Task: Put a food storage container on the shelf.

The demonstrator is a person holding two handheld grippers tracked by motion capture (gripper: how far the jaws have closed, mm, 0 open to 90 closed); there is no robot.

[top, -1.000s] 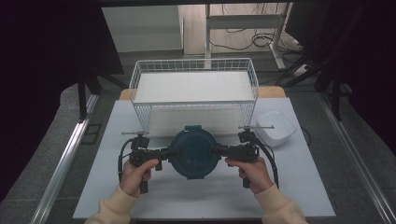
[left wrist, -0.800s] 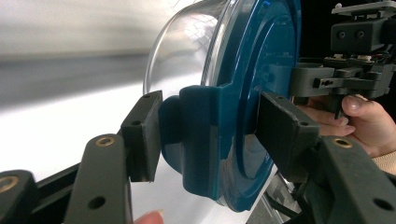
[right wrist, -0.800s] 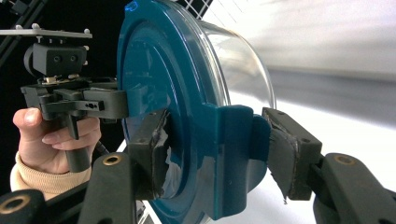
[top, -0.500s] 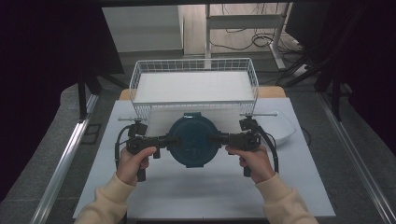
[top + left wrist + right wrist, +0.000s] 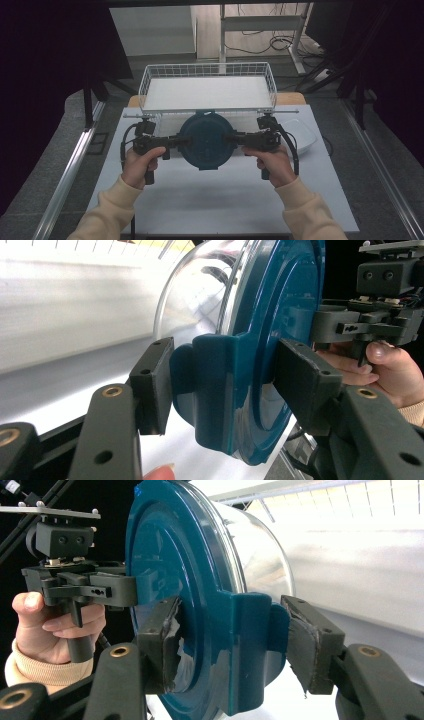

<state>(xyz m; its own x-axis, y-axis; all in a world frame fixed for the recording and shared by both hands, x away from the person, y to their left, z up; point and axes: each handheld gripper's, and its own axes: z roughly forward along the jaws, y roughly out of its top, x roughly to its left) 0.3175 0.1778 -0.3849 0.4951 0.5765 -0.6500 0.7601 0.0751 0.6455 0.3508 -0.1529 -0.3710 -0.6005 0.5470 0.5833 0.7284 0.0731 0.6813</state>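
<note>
Jaws of the left gripper (image 5: 220, 385) clamp a side tab of the blue-lidded container (image 5: 206, 140), one pad under the tab on the clear bowl side, the other pressed on the lid's top face. Across the lid, the right gripper (image 5: 227, 645) grips the opposite tab the same way, a worn pad on the lid face and its partner on the bowl side. The container hangs between the two sets of jaws, lid upward in the high view, above the table (image 5: 220, 200) and just in front of the white wire basket (image 5: 207, 92). A white dish (image 5: 302, 135) lies beyond the right gripper.
</note>
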